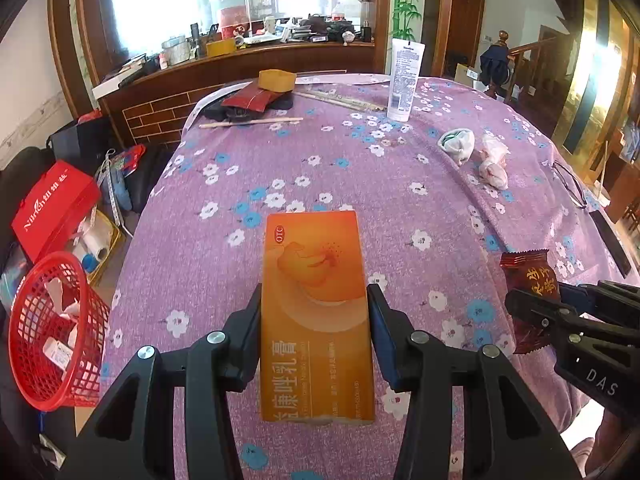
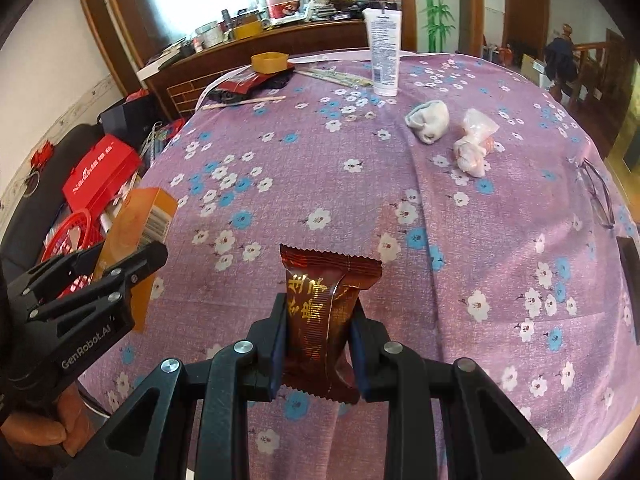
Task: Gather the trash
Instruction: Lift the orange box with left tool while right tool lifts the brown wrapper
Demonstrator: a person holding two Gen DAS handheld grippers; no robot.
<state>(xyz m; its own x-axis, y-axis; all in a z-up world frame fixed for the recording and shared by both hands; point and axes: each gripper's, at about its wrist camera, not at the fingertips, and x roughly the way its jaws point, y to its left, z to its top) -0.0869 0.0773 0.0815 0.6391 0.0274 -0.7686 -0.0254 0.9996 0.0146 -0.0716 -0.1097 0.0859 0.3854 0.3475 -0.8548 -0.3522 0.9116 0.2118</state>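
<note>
Orange box (image 1: 316, 316) sits clamped in your left gripper (image 1: 315, 328); your right gripper (image 2: 318, 338) pinches a brown wrapper (image 2: 326, 312). Both hang above the purple tablecloth (image 1: 360, 184), red basket (image 1: 52, 332) off its left edge.

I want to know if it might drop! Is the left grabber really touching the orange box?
Touching. The left wrist view shows the left gripper with both fingers pressed flat against the long sides of the orange box, with no gap showing.
</note>
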